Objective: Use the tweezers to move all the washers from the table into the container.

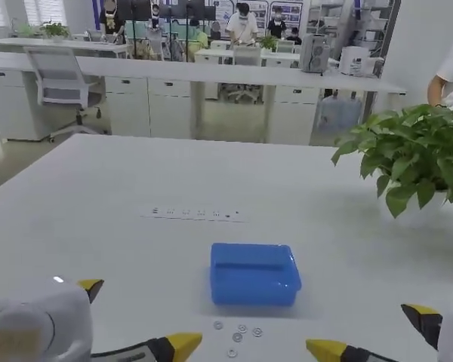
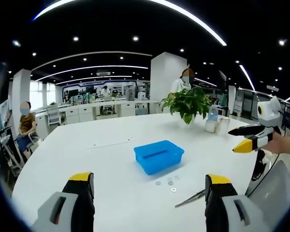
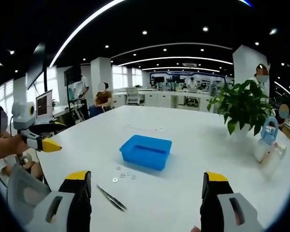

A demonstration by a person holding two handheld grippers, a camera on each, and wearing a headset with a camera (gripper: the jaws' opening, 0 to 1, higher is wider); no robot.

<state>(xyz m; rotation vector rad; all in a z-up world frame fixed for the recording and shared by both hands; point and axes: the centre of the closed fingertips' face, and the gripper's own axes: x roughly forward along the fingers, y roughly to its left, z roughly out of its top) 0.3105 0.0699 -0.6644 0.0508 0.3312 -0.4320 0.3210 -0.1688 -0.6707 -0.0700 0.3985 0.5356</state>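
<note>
Task looks barely begun, as far as the pics show: nothing moved yet. The washers (image 1: 238,332), four or five by my count (small, hard to be sure), lie loose on the white worktop (image 1: 98,226) in a little cluster just beside the near wall of the container (image 1: 254,273), on the person's side, apart from it and not touching. The tweezers (image 3: 112,198) lie flat on the worktop too, nearer the person than the washers, in neither claw. Left claw (image 2: 149,180) is spread wide w/ nothing between its jaws; right claw (image 3: 142,178) the same, wide apart & empty. Both hover low at the near edge, one each side of the washers. The container is a shallow blue open-top tub, upright, mid-worktop. No washer seen inside from any view, though the floor is glossy & the washers tiny, so can't fully rule one out. A potted plant (image 1: 411,154) stands well apart at the right, out of the way. Left to do, I'd judge: everything, i.e. pick up the tweezers, then carry each washer over the near wall & drop it in.
</note>
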